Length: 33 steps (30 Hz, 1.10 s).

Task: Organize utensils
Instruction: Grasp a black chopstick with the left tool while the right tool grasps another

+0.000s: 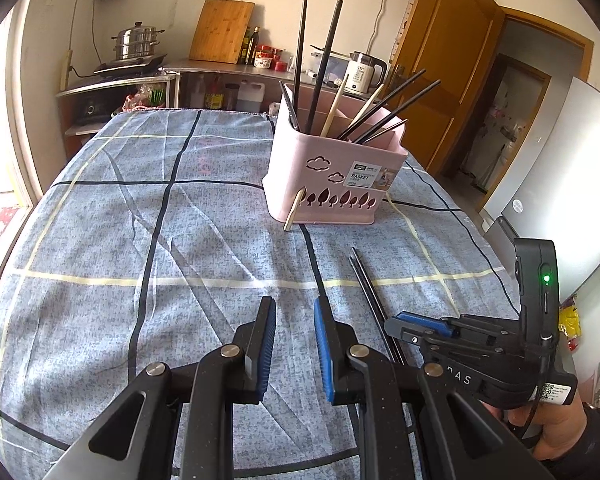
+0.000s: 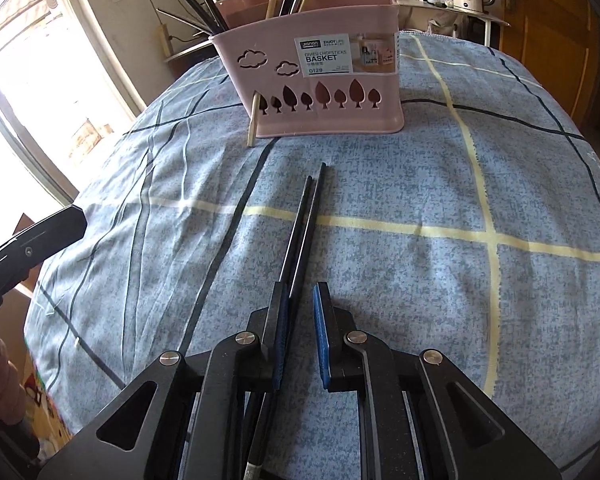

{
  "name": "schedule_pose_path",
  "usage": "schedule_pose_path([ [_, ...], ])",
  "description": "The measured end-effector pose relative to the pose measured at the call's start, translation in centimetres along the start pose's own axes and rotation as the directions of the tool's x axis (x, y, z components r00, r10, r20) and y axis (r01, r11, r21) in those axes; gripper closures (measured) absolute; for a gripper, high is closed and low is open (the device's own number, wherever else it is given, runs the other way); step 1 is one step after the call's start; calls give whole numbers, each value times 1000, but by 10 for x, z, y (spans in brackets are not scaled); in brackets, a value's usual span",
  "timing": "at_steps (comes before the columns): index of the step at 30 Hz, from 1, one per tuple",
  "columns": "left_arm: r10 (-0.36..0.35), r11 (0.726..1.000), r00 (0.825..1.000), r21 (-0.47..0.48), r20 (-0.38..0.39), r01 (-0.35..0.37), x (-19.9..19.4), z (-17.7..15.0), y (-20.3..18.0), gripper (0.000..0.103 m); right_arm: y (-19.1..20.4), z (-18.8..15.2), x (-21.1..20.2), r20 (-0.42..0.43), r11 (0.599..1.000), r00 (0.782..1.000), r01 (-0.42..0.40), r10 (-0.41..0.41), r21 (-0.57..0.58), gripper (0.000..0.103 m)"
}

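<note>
A pink chopstick basket [image 1: 332, 176] [image 2: 320, 80] stands on the blue checked tablecloth [image 1: 180, 240] and holds several black and wooden chopsticks. One wooden chopstick [image 1: 294, 212] [image 2: 253, 120] pokes out through a cutout low on the basket's front. Black chopsticks [image 1: 370, 292] [image 2: 310, 208] lie side by side on the cloth in front of the basket. My right gripper [image 2: 300, 292] [image 1: 394, 324] is low over their near end. They run between its jaws, close to the left pad, with a gap on the other side. My left gripper [image 1: 296, 304] hangs beside them, slightly open and empty.
The table's right edge drops off toward a white fridge [image 1: 560, 200] and a wooden door [image 1: 452, 60]. Behind the table a counter carries a kettle [image 1: 364, 72], a steamer pot [image 1: 136, 42] and a cutting board [image 1: 222, 30]. A bright window is at the left.
</note>
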<state>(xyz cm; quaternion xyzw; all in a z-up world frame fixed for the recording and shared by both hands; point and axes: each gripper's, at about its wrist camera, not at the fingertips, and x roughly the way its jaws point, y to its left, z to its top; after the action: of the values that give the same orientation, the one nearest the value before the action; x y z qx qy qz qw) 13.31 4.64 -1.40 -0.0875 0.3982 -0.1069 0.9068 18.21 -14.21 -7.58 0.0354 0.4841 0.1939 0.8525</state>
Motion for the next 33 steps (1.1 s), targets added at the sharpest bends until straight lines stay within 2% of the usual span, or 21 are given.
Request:
schedule_pose_path([
  [5,-6,1000,1000,-1,-12,5,5,-1,-3,84,0,-1,1,-4,999,1000,30,-30,-12,91],
  [9,-37,999,999,-8,-31,37,13,-1,-11,84,-5,-8,-4,-9,999,999,32,-32,-22,94],
  [18,-117,993,984,-16,-137,115,70,-3,-50,84,-35,-23,-22,-7,999,999,48,-48,25,94],
  [25,-80,996,976,33,-204,89,110,-9,-77,84,-49,-28,-30,-4,998,999,46,-46,52,94],
  [26,-72,995,980,51,-188,82,111,-9,-79,84,-49,-28,-30,-2,998,999,47,-47,53,94],
  [29,-14,992,984,118,-180,36,110,-12,-83,95,-52,-30,-31,0,997,999,43,-43,57,94],
  [33,-7,994,983,104,-183,27,104,-14,-70,95,-54,-29,-31,1,997,999,42,-42,65,94],
])
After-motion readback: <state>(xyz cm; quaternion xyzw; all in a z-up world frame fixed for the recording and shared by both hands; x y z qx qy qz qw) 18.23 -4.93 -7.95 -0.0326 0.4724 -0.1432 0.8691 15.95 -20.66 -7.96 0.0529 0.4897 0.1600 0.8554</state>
